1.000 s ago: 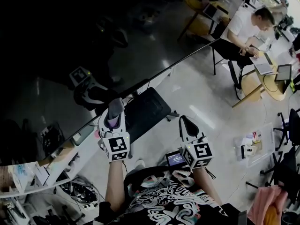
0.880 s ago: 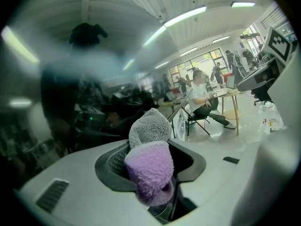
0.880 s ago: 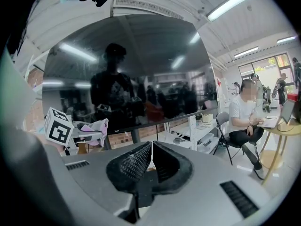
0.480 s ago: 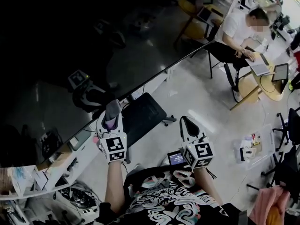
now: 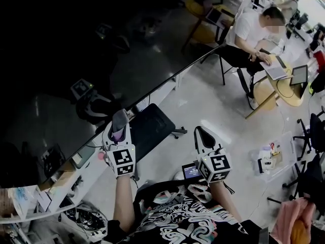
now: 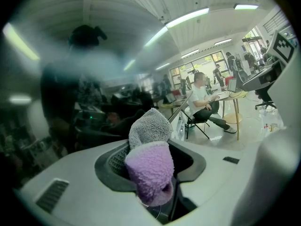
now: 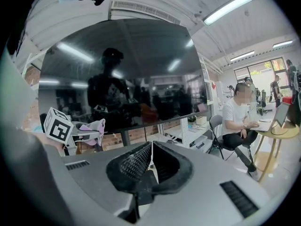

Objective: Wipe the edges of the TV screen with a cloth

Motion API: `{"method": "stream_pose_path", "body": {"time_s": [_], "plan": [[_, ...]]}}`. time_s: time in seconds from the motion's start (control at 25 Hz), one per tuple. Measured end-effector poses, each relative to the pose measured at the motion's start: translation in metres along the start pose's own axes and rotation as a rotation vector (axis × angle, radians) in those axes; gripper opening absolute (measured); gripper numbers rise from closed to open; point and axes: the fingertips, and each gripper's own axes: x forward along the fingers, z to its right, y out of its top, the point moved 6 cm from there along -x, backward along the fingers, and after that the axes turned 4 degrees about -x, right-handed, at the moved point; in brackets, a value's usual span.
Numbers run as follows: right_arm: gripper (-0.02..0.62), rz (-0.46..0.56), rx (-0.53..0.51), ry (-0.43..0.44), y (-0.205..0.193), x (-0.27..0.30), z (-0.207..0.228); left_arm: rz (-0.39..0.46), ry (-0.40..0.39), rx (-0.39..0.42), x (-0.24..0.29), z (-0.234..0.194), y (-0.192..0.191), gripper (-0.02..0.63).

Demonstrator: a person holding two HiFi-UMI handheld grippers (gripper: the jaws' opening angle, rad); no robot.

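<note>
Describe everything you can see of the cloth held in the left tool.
The cloth looks fluffy, like microfibre, purple on one side and grey on the other. It is folded into a thick wad and clamped between the jaws of the left tool, with the grey end sticking out beyond them. That end lies at the lower edge of the TV screen; contact cannot be confirmed.

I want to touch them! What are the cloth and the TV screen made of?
The cloth looks like soft microfibre or fleece, purple and grey: its surface is fuzzy. The TV screen looks like glossy glass or hard plastic, hard to tell which: it mirrors the ceiling lights.
</note>
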Motion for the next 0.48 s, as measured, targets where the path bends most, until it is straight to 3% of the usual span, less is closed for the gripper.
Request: {"method": "stream_pose_path", "body": {"time_s": [0.48], "plan": [[0.032, -0.004, 0.026, -0.019, -0.006, -0.010, 0.020, -0.008, -0.018, -0.005, 0.017, 0.015, 0.009, 0.183]]}}
